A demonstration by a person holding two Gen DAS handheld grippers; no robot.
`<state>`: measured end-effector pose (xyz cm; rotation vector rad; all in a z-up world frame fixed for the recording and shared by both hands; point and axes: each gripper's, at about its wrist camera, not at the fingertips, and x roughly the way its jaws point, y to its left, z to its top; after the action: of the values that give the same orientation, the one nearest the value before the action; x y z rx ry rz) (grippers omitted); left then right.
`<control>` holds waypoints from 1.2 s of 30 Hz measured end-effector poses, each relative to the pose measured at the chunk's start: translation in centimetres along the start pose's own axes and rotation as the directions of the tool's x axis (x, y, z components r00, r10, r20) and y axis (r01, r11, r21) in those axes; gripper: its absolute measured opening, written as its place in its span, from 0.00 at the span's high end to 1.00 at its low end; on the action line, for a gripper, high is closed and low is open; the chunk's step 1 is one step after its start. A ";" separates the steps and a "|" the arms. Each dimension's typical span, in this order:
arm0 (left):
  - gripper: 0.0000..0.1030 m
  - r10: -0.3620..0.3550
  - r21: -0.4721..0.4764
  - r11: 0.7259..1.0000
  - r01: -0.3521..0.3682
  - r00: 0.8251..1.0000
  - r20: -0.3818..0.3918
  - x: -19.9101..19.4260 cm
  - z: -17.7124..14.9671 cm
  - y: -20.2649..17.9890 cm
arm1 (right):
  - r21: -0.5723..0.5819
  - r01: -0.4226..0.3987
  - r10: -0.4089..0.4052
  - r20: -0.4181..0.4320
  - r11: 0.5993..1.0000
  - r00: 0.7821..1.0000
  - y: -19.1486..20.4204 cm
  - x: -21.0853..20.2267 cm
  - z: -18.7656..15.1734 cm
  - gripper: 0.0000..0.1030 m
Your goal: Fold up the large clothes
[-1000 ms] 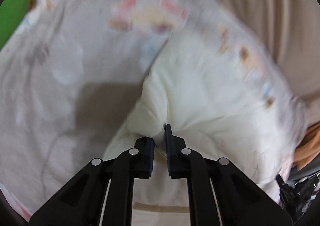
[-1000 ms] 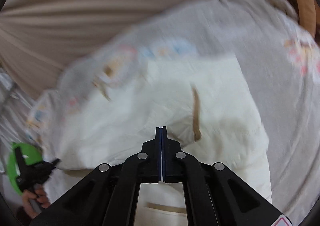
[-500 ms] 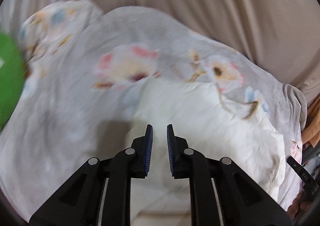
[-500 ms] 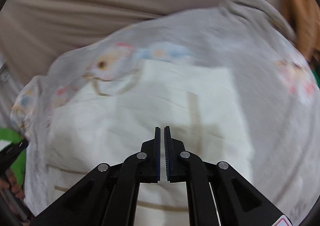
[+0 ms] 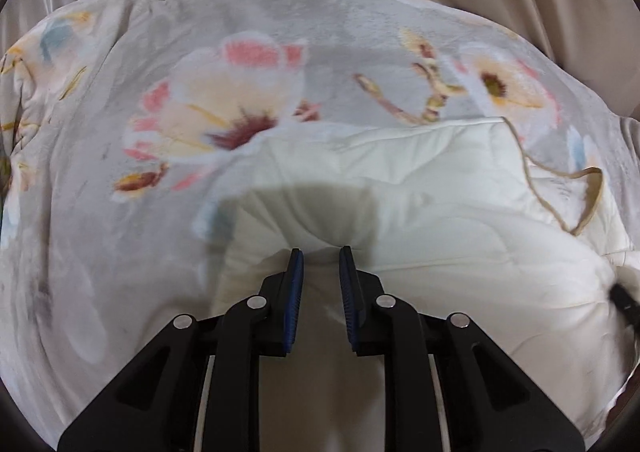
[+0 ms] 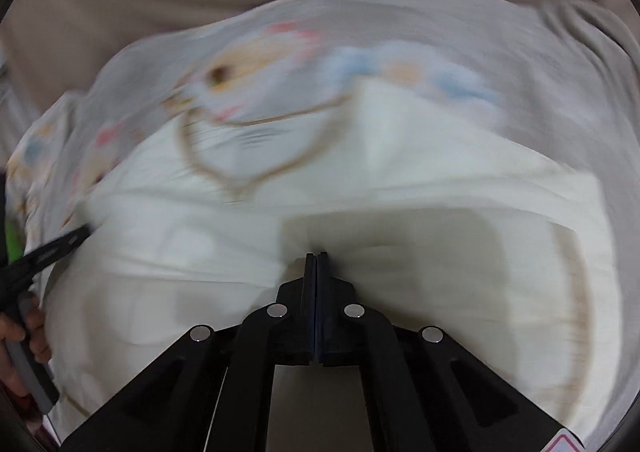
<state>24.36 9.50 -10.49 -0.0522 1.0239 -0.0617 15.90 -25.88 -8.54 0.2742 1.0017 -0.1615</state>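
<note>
Cream quilt [image 5: 440, 212] bunched between parted left gripper [image 5: 320, 252] fingers, seemingly ungripped.

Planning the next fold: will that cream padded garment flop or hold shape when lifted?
The cream garment will probably sag: it puckers at the left gripper. Its puffy quilting suggests it's light but springy. The loose drawstring may dangle.

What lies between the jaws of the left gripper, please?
In the left wrist view, the left gripper has its jaws apart with only the cream padded garment showing in the gap, under the tips; nothing is clamped.
</note>
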 end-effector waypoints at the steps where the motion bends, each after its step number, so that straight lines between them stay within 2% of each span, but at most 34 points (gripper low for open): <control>1: 0.82 0.004 0.001 1.000 -0.004 1.000 0.000 0.0 0.0 0.0 | 0.035 0.026 -0.026 0.003 0.999 1.000 -1.3 -0.6 -0.1 1.00; 3: 0.82 0.030 0.016 0.999 -0.030 1.000 0.005 -0.2 -0.2 -0.4 | 0.060 0.059 -0.061 0.020 0.996 0.998 -1.8 -2.2 -0.3 1.00; 4: 0.82 0.043 0.024 0.999 -0.043 0.999 0.007 -0.2 -0.3 -0.7 | 0.049 0.042 -0.044 0.038 0.998 0.998 -1.4 -3.2 -0.6 0.95; 6: 0.82 0.069 0.038 0.997 -0.070 0.998 0.010 -0.5 -0.6 -1.1 | -0.007 0.030 -0.030 0.064 1.000 0.998 -0.2 -4.5 -1.6 0.95; 8: 0.82 0.087 0.049 0.995 -0.087 0.996 0.012 -1.0 -0.8 -1.4 | -0.059 0.070 -0.069 0.013 0.996 0.998 -0.2 -3.6 -3.0 0.96; 9: 0.82 0.091 0.051 0.995 -0.091 0.996 0.010 -1.2 -0.9 -1.5 | -0.052 0.085 -0.086 -0.013 0.995 0.996 -0.8 -3.0 -3.6 1.00; 10: 0.82 0.093 0.050 0.994 -0.093 0.996 0.008 -1.7 -1.1 -1.6 | -0.022 0.082 -0.083 -0.020 0.996 0.996 -1.5 -3.1 -4.0 1.00; 14: 0.82 0.094 0.048 0.994 -0.095 0.995 0.016 -4.0 -2.0 -1.9 | 0.039 0.039 -0.041 0.041 0.998 0.998 -2.5 -6.8 -5.0 0.99; 19: 0.82 0.078 0.044 0.996 -0.078 0.997 0.005 -6.2 -3.7 -2.6 | 0.045 0.093 -0.091 -0.046 0.995 0.995 -4.2 -5.2 -7.2 1.00; 21: 0.82 0.078 0.051 0.996 -0.078 0.997 0.006 -6.9 -4.3 -2.9 | 0.086 0.074 -0.074 -0.013 0.994 0.997 -4.8 -6.7 -7.6 1.00; 23: 0.82 0.079 0.055 0.995 -0.079 0.997 0.002 -7.4 -5.1 -3.1 | 0.076 0.083 -0.085 0.017 0.994 0.996 -5.1 -7.7 -8.0 0.99; 25: 0.81 0.079 0.052 0.996 -0.078 0.997 -0.016 -7.5 -5.9 -3.1 | 0.045 0.124 -0.123 -0.034 0.991 0.992 -5.5 -6.7 -8.6 0.98; 27: 0.76 0.074 0.038 0.997 -0.072 0.996 -0.046 -7.6 -6.8 -2.6 | 0.040 0.133 -0.130 -0.057 0.990 0.990 -6.3 -6.6 -9.6 0.97; 29: 0.71 0.071 0.039 0.997 -0.069 0.996 -0.056 -8.3 -8.2 -1.8 | 0.056 0.134 -0.132 -0.039 0.989 0.990 -6.8 -8.6 -10.5 0.96; 31: 0.66 0.076 0.044 0.996 -0.074 0.995 -0.060 -9.4 -9.8 -0.5 | 0.061 0.127 -0.127 -0.004 0.990 0.992 -7.3 -11.4 -11.8 0.89; 33: 0.63 0.067 0.038 0.997 -0.064 0.995 -0.079 -10.4 -11.5 0.9 | 0.058 0.106 -0.107 0.016 0.993 0.994 -8.1 -14.3 -13.7 0.86; 35: 0.60 0.052 0.026 0.998 -0.049 0.994 -0.098 -12.1 -13.9 2.7 | 0.044 0.101 -0.102 0.010 0.994 0.995 -9.0 -17.1 -16.6 0.83; 36: 0.54 0.043 0.020 0.999 -0.041 0.993 -0.108 -12.8 -15.1 3.5 | 0.040 0.098 -0.098 0.002 0.994 0.995 -9.4 -18.0 -17.9 0.77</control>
<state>4.91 13.73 -7.68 -0.0114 1.1321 -0.0350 -10.59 -29.33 -3.80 0.2604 1.0092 -0.2715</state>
